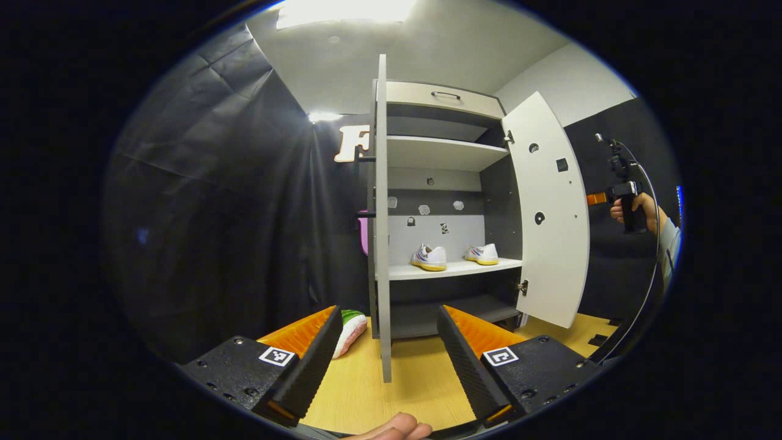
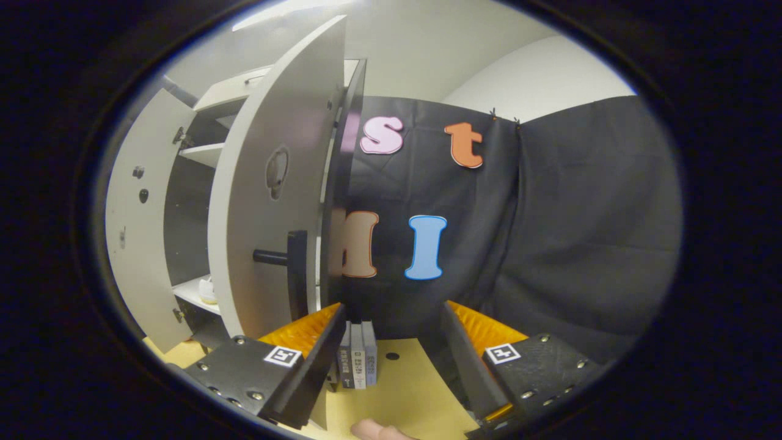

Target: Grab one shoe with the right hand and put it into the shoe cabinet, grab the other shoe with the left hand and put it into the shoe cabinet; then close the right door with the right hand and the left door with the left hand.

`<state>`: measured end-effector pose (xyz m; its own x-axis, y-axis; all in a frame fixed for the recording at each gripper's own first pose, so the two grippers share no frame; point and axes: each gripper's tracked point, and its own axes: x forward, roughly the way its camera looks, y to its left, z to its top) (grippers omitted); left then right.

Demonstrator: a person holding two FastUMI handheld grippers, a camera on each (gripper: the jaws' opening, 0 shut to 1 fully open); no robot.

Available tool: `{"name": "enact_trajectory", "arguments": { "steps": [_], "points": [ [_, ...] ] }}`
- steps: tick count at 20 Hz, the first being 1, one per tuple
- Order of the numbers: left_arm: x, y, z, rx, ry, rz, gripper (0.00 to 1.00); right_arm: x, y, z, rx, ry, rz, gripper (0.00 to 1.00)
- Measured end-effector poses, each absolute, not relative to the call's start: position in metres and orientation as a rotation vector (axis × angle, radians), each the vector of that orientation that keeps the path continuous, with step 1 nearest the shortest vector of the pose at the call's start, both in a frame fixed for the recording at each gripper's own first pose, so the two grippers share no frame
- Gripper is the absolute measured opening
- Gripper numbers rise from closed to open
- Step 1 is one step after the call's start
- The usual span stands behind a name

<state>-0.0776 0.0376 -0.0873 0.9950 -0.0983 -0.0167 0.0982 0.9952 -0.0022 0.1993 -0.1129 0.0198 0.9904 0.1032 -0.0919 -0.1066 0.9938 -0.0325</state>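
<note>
There are two white shoes [image 1: 429, 257] [image 1: 482, 253], both standing on one shelf [image 1: 455, 268] of the one cabinet [image 1: 441, 208]. The cabinet has two doors, the left door [image 1: 382, 214] and the right door [image 1: 550, 214], and one drawer [image 1: 443, 98] at its top. One green and pink thing [image 1: 351, 330] lies on the desk [image 1: 391, 385]. Three small books [image 2: 358, 360] stand together.

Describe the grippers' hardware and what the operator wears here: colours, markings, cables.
Left gripper and right gripper match: black bodies, square black-and-white tags, black ribbed fingers backed in orange. In the left gripper view, the right one also shows farther off with a black handle, an orange part and a thin cable; the wrist wears a light grey-blue sleeve.
</note>
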Motion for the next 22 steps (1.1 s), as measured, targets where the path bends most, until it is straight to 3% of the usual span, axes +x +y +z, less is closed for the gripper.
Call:
{"name": "enact_trajectory", "arguments": {
  "steps": [2,3,5,9,18,22],
  "points": [
    [-0.075,0.046,-0.089,-0.017,0.017,-0.097,0.96,0.198,-0.111,0.021,-0.032,0.093,0.097,0.92],
    [-0.074,0.052,-0.091,-0.026,0.018,-0.088,0.96,0.197,-0.11,0.023,-0.047,0.093,0.092,0.96],
    [-0.073,0.059,-0.093,-0.04,0.021,-0.078,0.96,0.194,-0.104,0.024,-0.075,0.09,0.078,0.91],
    [-0.073,0.061,-0.096,-0.049,0.022,-0.082,0.96,0.188,-0.089,0.026,-0.103,0.094,0.079,0.92],
    [-0.078,0.053,-0.096,-0.037,0.013,-0.105,0.96,0.176,-0.013,0.015,0.066,0.173,0.226,0.91],
    [-0.077,0.06,-0.099,-0.028,0.015,-0.095,0.93,0.182,0.011,0.017,0.105,0.177,0.217,0.91]
  ]
}}
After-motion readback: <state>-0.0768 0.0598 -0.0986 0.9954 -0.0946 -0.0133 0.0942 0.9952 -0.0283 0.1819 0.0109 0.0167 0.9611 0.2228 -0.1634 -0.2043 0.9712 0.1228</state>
